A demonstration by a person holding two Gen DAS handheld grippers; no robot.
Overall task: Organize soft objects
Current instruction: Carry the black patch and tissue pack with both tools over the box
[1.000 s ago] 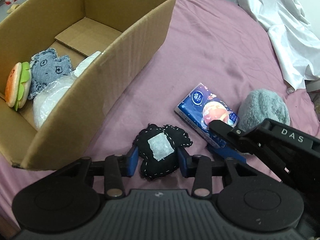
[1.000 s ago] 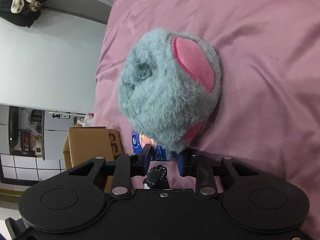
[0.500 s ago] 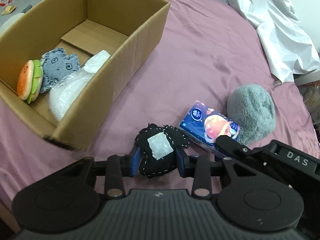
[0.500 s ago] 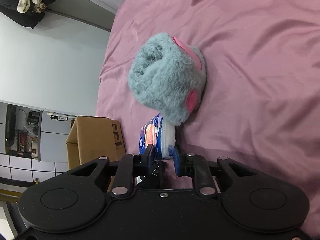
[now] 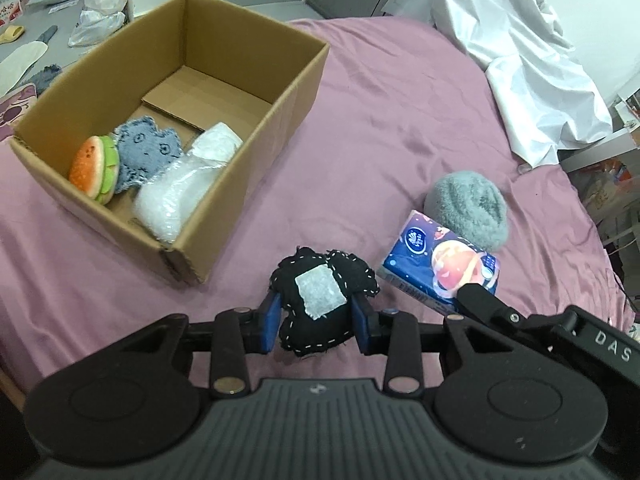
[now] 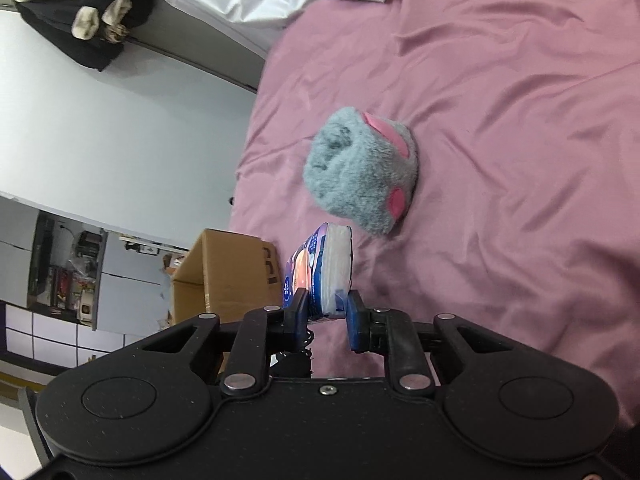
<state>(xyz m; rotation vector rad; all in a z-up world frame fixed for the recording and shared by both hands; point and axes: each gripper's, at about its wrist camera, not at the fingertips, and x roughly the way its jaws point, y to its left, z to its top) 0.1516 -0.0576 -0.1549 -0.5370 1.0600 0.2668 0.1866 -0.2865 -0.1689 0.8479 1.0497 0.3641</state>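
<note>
Boxed in cardboard box [image 5: 256,168]: burger plush [image 5: 95,169], blue plush [image 5: 146,152], bubble wrap [image 5: 176,196]. Left tongs [image 5: 316,322] clamping black stitched plush [image 5: 320,300]; right tongs [image 6: 328,314] clamping tissue pack [image 6: 320,268]. Grey furry plush [image 6: 360,172] left near bed edge.

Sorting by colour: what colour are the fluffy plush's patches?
Pink, on the grey fluffy plush; clearest in the right wrist view.

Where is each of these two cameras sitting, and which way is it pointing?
Left wrist: sits on the left hand-held gripper, facing forward and down over its fingers, shut on a black stitched toy; cardboard box beyond.
Right wrist: sits on the right hand-held gripper, rolled sideways, clamping a tissue pack; grey plush ahead.
Shared: tissue pack, grey plush, box, and the pink bedsheet.
</note>
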